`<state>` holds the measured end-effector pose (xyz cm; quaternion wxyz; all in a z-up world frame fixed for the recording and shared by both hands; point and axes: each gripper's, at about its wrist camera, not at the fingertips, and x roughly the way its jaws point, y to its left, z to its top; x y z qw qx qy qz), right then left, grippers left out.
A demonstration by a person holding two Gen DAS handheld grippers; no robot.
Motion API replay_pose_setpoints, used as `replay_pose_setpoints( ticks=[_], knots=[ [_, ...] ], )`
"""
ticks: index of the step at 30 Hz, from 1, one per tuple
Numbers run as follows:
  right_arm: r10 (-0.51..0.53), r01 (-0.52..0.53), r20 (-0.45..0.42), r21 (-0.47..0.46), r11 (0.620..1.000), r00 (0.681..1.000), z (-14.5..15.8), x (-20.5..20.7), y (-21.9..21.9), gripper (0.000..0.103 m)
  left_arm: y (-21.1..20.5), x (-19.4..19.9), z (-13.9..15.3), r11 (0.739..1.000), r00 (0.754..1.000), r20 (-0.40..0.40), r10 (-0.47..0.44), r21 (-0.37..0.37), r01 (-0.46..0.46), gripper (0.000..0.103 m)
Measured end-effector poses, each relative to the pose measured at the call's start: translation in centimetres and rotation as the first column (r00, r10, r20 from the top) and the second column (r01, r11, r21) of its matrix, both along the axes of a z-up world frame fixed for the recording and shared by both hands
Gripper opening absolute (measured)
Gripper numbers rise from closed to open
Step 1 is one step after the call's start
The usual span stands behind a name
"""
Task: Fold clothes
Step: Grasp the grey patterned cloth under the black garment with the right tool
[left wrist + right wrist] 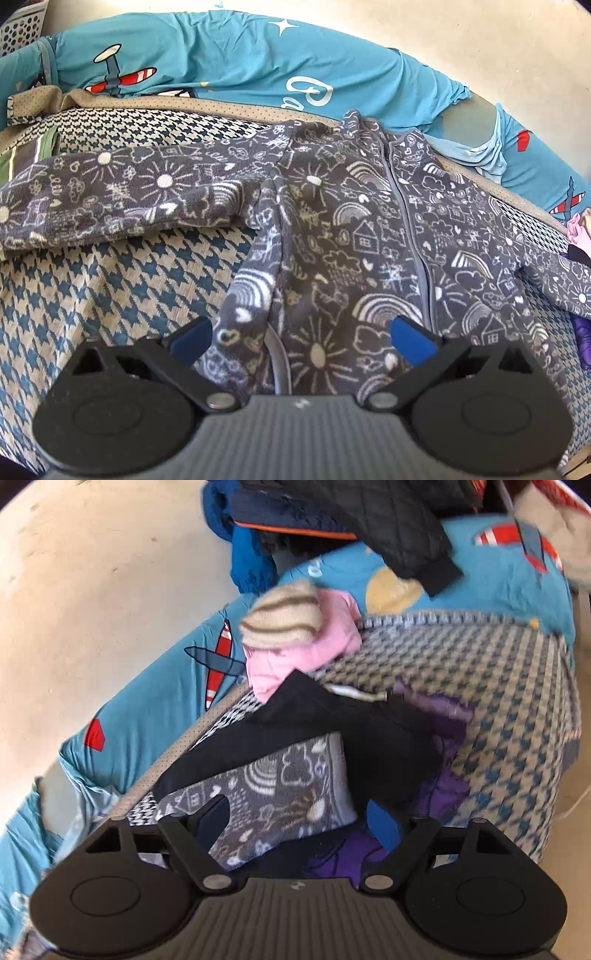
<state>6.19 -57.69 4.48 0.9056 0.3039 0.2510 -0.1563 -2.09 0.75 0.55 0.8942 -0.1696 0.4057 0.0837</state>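
Observation:
A grey fleece zip jacket point(332, 236) with white doodle prints lies front up on the houndstooth blanket point(110, 288). One sleeve point(110, 192) stretches out to the left, and the other point(554, 284) runs off to the right. My left gripper point(301, 338) hovers open over the jacket's lower front, its blue pads wide apart and holding nothing. In the right wrist view, the end of a grey sleeve point(280, 794) lies between the fingers of my right gripper point(299, 821). That gripper stands open, and its right pad is apart from the cloth.
A dark navy garment point(332, 731) and a purple one point(443, 716) lie under the sleeve end. Beyond them are a pink garment point(314, 646) and a striped beige piece point(284, 616). A pile with a quilted dark jacket point(351, 506) sits on the blue aeroplane sheet point(221, 55). A white basket point(18, 26) is at the far left.

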Motion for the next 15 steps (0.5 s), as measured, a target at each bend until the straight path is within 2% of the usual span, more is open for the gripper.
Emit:
replay_pose_setpoints(
  ticks=[4, 8, 10, 12, 15],
  knots=[
    [0.023, -0.03, 0.072, 0.086, 0.996, 0.997, 0.1, -0.5, -0.5, 0.074, -0.1, 0.0, 0.0, 1.0, 1.0, 0.002, -0.002, 0.0, 0.002, 0.103],
    [0.064, -0.079, 0.129, 0.117, 0.99, 0.99, 0.4, -0.6, -0.1, 0.074, -0.1, -0.1, 0.0, 1.0, 1.0, 0.002, -0.001, -0.006, 0.001, 0.103],
    [0.069, -0.083, 0.148, 0.096, 0.992, 0.987, 0.6, -0.6, 0.2, 0.074, -0.1, -0.1, -0.1, 1.0, 1.0, 0.001, 0.0, -0.007, 0.0, 0.103],
    [0.055, -0.065, 0.116, 0.084, 0.994, 0.992, 0.5, -0.2, 0.5, 0.074, -0.2, -0.1, -0.1, 1.0, 1.0, 0.0, -0.001, -0.009, 0.001, 0.103],
    [0.044, -0.055, 0.093, 0.123, 0.991, 0.995, 0.2, 0.1, 0.5, 0.074, -0.3, 0.0, -0.2, 1.0, 1.0, -0.001, -0.004, -0.006, 0.004, 0.103]
  ],
)
